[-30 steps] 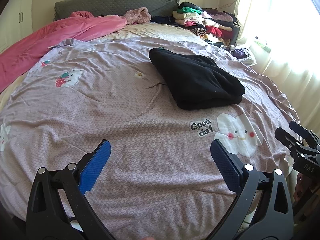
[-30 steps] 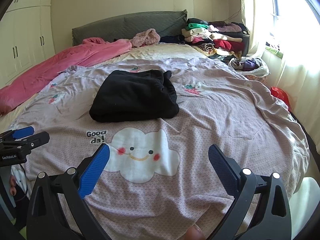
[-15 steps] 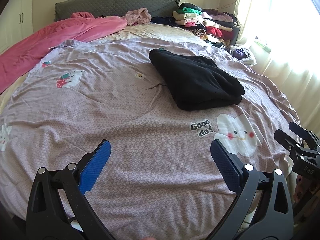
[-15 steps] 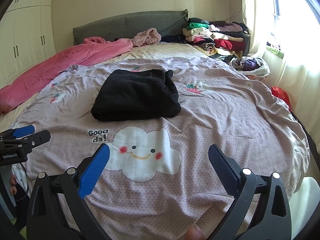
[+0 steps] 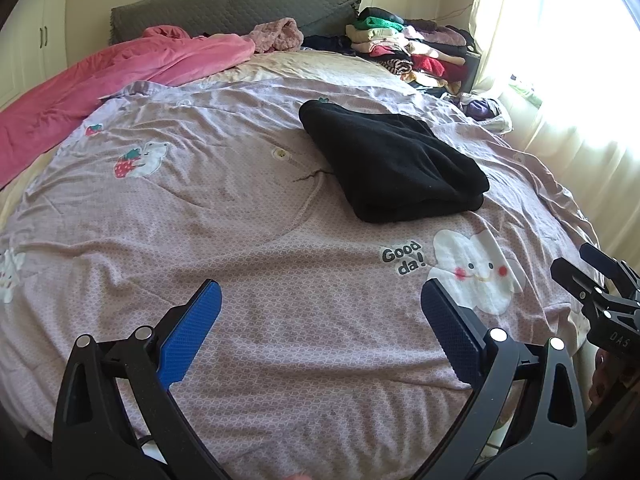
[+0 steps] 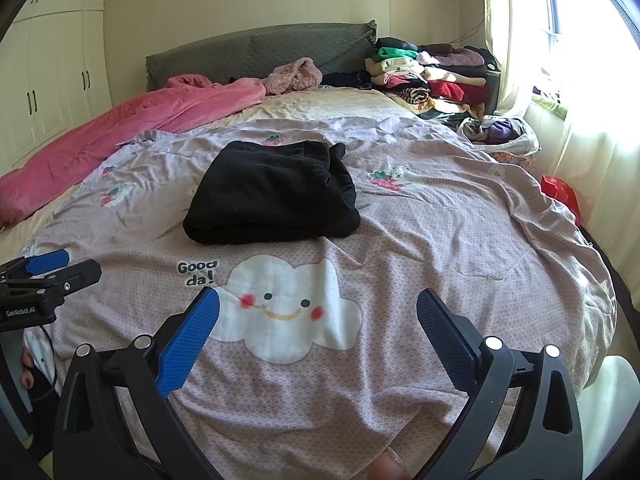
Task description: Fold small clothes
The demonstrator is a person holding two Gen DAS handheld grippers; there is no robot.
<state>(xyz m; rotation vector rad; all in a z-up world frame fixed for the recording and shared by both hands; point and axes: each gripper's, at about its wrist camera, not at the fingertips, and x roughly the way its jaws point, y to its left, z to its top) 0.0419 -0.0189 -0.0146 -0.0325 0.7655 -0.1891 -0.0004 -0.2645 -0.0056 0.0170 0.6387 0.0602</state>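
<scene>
Left wrist view: the left gripper (image 5: 318,312) is wide and empty; the folded black garment (image 5: 390,168) lies far and right on the bed (image 5: 240,216).

Right wrist view: the right gripper (image 6: 318,316) is wide and empty; the garment (image 6: 272,194) lies far, slightly left, probably nearer this hand.

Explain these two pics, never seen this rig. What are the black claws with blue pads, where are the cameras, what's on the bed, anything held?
No robot arm here: a person holds a two-finger gripper in each hand, each with a fisheye camera looking along its fingers. One picture is from the left gripper, the other from the right gripper; each also catches the other at its edge. The blue pads are the fingertips. Both grippers are open, holding nothing, above a lilac bedspread printed with a smiling cloud. On it lies a folded black garment. A pink blanket runs along the left, and stacked clothes sit by the grey headboard.
</scene>
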